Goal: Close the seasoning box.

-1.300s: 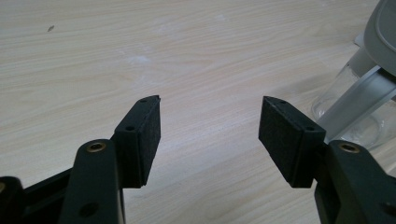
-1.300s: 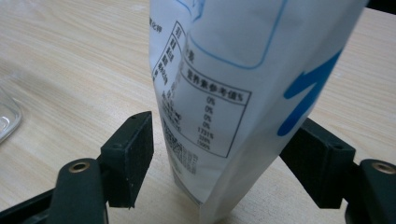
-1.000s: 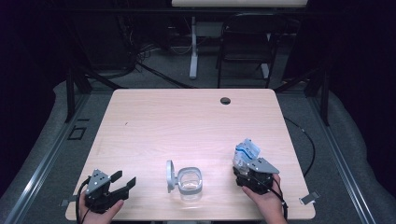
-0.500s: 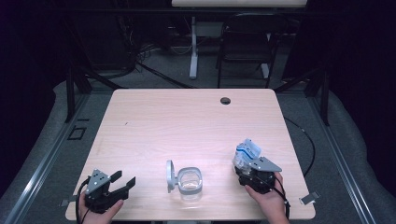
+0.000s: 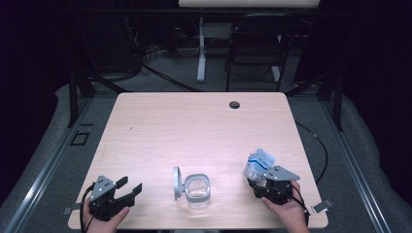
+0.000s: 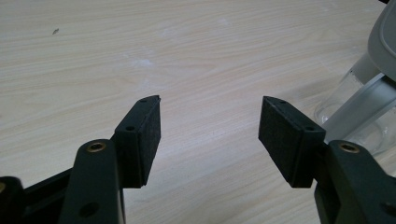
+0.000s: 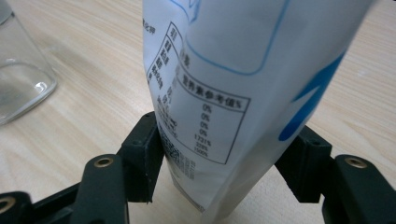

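Your right gripper (image 7: 219, 154) has just been closing on the white pouch (image 7: 243, 88), pads now pressing it at lower right; left gripper (image 6: 210, 135) idles wide open, so pouring into the glass jar (image 5: 198, 190) looks next

jar (image 5: 198, 188) left of pouch (image 5: 258, 164), on table (image 5: 194, 126)

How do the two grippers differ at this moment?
The left gripper has open jaws with nothing between them; the right gripper's jaws have just been closing and press on a white-and-blue bag. The left gripper sits left of the open glass jar, the right gripper to its right. Both stay low over the table, each in a hand.
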Demonstrator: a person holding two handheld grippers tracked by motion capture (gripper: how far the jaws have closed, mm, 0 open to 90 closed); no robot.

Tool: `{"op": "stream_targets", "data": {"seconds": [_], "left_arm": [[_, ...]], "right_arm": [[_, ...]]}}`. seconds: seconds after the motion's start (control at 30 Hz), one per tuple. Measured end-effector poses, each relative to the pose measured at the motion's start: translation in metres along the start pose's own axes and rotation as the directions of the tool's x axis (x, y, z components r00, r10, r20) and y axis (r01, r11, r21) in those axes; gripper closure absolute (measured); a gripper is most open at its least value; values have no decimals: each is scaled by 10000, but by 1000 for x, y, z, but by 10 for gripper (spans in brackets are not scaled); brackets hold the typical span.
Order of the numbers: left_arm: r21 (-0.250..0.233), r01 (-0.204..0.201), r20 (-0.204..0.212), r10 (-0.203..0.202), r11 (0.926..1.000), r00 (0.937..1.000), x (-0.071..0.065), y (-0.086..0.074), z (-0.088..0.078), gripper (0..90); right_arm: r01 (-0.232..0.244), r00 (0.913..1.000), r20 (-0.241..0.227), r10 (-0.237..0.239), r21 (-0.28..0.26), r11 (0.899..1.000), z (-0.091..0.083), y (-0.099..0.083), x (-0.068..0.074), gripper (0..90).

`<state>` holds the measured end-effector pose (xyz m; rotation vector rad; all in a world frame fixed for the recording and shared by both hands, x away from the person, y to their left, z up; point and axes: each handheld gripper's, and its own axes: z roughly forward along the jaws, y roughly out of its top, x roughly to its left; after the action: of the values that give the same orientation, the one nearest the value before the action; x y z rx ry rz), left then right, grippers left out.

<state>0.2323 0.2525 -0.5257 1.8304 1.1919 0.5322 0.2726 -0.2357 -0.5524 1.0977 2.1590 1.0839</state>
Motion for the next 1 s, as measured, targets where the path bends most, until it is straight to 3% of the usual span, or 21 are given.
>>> {"op": "stream_targets", "data": {"seconds": [0.13, 0.3, 0.57, 1.0], "left_arm": [[37, -36, 67, 36, 10000, 10000, -2, 1, 2, 398], [68, -84, 135, 84, 9999, 9999, -4, 2, 5, 398], [39, -27, 111, 26, 10000, 9999, -2, 2, 5, 398], [46, 32, 83, -33, 10000, 10000, 0, 1, 5, 397]], "right_arm": [[169, 9997, -186, -169, 23, 9999, -5, -3, -1, 385], [35, 9998, -211, -37, -103, 9999, -7, -7, -1, 384], [-304, 9995, -88, 302, -204, 9993, -7, -8, 0, 367], [-475, 9982, 335, 490, -455, 9978, -2, -12, 6, 342]]}}
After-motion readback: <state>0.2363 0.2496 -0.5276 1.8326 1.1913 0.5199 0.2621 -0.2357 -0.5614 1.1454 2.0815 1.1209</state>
